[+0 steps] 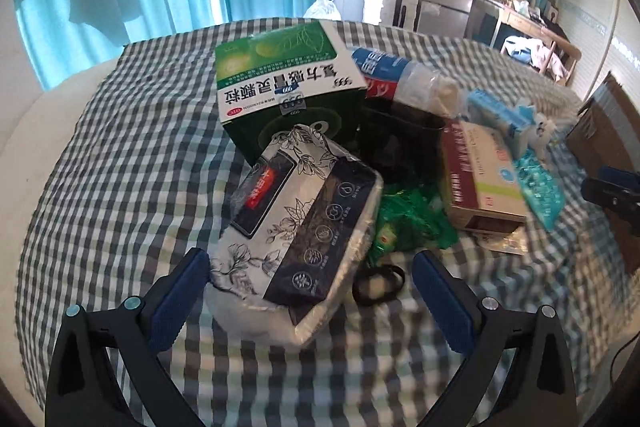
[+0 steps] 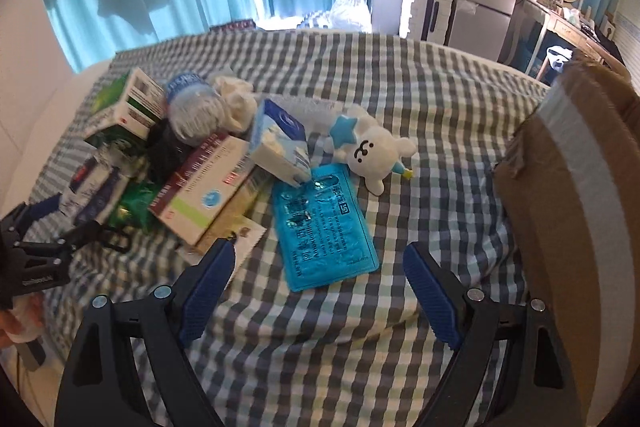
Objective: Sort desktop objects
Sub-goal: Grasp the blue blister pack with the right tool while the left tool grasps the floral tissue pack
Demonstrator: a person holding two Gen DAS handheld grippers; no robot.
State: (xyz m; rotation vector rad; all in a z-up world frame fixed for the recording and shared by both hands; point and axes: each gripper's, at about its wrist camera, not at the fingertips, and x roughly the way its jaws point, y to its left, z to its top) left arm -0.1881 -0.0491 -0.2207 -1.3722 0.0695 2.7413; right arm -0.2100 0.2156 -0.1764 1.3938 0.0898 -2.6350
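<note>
My left gripper (image 1: 310, 291) has its fingers spread wide, nothing clamped. The floral tissue pack (image 1: 296, 227) sits between them, its near end close to my left pad (image 1: 180, 301); can't tell if they touch. Black hair tie (image 1: 378, 285) lies just inside the other pad. Ahead: green medicine box (image 1: 280, 83), then a crushed bottle (image 1: 394, 75) to its right.

My right gripper (image 2: 318, 295) is also spread, holding nothing, over the checked cloth (image 2: 440, 99). Blue blister pack (image 2: 326, 231) lies flat just ahead between the fingers. White plush toy (image 2: 370, 147) is beyond it, cardboard box (image 2: 568, 179) to my right, red-and-white box (image 2: 204, 187) ahead-left.
</note>
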